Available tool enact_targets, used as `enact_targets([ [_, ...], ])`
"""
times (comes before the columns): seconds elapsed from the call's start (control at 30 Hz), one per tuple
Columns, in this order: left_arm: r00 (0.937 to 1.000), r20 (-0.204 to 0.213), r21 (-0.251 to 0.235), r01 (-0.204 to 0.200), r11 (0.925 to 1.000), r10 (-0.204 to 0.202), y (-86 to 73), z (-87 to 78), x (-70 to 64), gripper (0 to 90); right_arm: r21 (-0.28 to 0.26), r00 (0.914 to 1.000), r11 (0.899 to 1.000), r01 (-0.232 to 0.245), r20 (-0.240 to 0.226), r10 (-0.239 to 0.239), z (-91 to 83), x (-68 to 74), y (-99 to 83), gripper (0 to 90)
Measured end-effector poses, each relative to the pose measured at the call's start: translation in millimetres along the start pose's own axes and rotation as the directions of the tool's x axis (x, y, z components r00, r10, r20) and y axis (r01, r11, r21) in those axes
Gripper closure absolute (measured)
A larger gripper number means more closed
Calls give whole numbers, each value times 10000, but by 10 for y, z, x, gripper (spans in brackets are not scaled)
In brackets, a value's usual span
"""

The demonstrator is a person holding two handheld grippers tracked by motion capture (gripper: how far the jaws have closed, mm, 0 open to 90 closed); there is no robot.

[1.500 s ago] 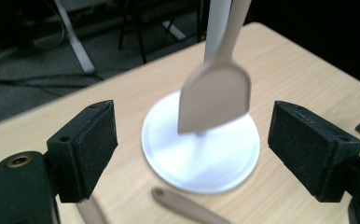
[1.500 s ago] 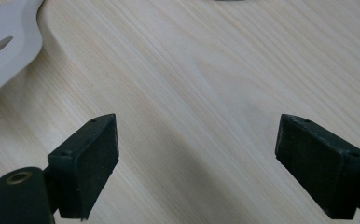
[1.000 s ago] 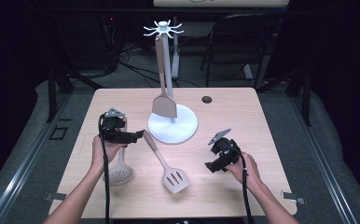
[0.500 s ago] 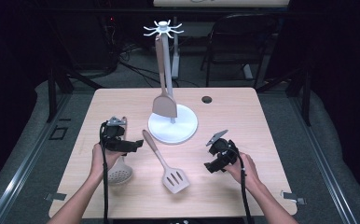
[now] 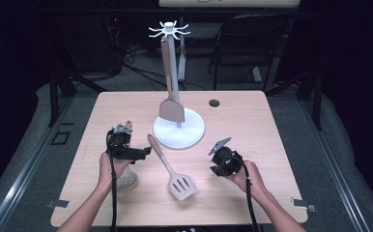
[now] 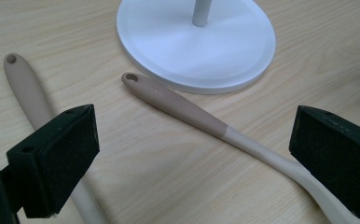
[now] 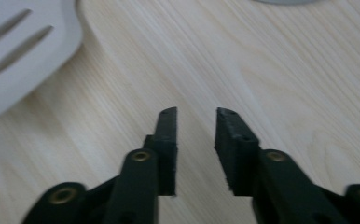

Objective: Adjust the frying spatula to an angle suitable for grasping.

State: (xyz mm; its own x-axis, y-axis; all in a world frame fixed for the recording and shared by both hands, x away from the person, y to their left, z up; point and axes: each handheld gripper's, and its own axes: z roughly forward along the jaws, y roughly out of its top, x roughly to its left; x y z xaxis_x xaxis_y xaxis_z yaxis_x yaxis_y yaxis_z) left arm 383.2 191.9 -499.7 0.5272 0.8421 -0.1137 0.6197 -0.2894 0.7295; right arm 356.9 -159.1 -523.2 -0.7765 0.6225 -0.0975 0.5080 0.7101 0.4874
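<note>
Setting: dim room, dark floor, pale wood worktop point(image 5: 252, 116).
Rack: white stand point(image 5: 179, 128) with round base mid-worktop; one beige turner point(image 5: 171, 106) hangs from its top hooks.
Slotted spatula point(image 5: 171, 167): flat on the worktop, handle tip near the stand base, head toward the person, between the two grippers.
Skimmer point(image 5: 125, 180): perforated head under the left hand; its handle lies beside the spatula handle point(image 6: 178, 106).
Left gripper point(image 5: 126, 147): jaws wide apart, holding nothing, hovering above both handles.
Right gripper point(image 5: 223, 162): jaws parted by a narrow gap, empty, over bare wood just beside the spatula head point(image 7: 19, 51).
</note>
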Motion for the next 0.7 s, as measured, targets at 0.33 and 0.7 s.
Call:
enact_targets([
  [0.33, 9988, 183, 134, 443, 9989, -445, -19, 28, -2, 14, -442, 9952, 9990, 95, -966, -137, -20, 231, 152, 900],
  [0.7, 9984, -40, 373, 564, 9977, -563, -28, 82, 46, 9, -727, 9789, 9961, 494, -1943, -627, 26, 522, 298, 900],
])
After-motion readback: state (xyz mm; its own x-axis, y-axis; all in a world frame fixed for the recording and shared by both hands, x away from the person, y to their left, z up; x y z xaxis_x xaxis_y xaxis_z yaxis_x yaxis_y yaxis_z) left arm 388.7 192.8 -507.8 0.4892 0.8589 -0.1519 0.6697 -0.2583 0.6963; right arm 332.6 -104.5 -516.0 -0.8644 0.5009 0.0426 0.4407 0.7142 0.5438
